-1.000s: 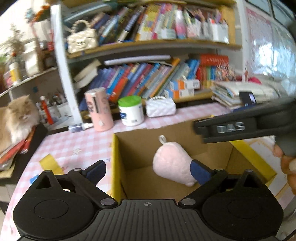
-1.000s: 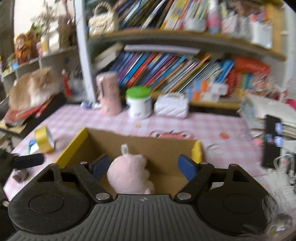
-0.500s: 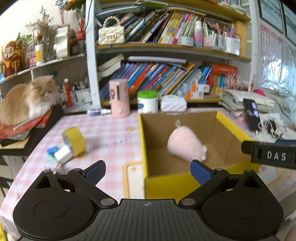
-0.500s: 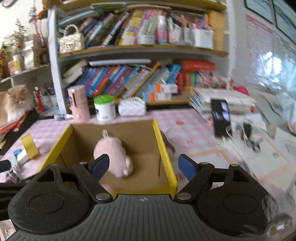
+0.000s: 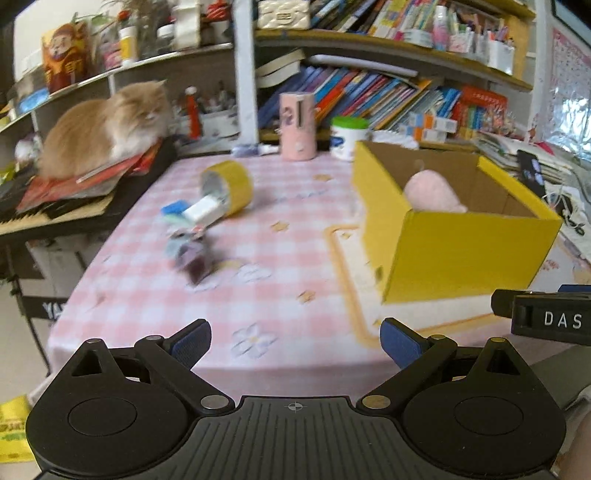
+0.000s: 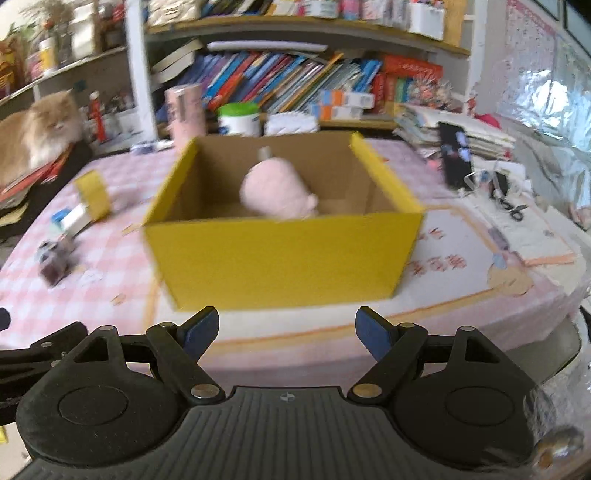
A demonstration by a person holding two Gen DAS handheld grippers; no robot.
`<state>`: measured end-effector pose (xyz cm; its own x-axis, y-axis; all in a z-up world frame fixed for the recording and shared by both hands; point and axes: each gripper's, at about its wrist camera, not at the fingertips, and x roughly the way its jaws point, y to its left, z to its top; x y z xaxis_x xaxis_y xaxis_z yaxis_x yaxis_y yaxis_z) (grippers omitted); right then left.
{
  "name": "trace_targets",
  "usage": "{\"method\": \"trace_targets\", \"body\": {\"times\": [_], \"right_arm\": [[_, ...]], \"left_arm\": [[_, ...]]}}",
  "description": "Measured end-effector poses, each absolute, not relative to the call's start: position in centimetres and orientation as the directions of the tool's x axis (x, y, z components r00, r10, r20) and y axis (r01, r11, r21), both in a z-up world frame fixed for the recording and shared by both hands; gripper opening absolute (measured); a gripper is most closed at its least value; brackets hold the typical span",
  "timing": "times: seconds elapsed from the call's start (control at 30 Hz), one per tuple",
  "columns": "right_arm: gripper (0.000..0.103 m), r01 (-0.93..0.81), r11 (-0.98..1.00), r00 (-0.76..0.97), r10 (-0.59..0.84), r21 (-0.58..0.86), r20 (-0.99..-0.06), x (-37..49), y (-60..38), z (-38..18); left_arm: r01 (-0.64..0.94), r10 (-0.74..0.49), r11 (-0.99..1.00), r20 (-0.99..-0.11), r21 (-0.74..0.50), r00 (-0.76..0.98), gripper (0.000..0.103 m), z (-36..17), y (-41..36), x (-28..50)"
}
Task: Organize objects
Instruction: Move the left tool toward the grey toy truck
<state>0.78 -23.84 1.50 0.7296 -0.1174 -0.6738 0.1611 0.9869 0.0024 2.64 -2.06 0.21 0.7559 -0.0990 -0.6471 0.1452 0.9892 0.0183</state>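
1. The left gripper hangs at the near edge of the table, its blue-padded fingers spread wide with nothing between them.
2. The right gripper hangs at the same near edge, facing the box; its jaws are spread just as wide and hold nothing.
3. In the left view a black part of the right tool, lettered DAS, shows at the right edge, beside the box's near corner.
4. The box is yellow outside, plain cardboard inside, open on top, and stands on the pink checked cloth toward the right of the table.
5. A pink plush lies inside the box, toward the back, its small loop pointing up.
6. Left of the box, well apart from it, a yellow tape roll stands on its edge, tilted, with a white block and a blue piece just beside it.
7. Nearer the table edge sits a small dark object; it is too blurred for me to say what it is, perhaps a wrapped packet.
8. Behind the box stand a pink tube and a white jar with a green lid, close together.
9. An orange-and-white cat lies on a stack of red books on the side ledge to the left.
10. A phone stands propped right of the box, before a stack of papers.
11. Shelves packed with books fill the back wall.
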Motion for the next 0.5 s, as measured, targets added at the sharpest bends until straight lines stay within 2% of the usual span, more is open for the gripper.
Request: {"method": "trace_targets", "body": {"times": [0.5], "right_arm": [[0.083, 0.005, 1.0, 0.709, 0.006, 0.013, -0.705, -1.9, -14.2, 0.8]], "left_arm": [[0.015, 0.015, 0.999, -0.647, 0.041, 0.762, 0.099, 0.9, 6.0, -2.0]]}}
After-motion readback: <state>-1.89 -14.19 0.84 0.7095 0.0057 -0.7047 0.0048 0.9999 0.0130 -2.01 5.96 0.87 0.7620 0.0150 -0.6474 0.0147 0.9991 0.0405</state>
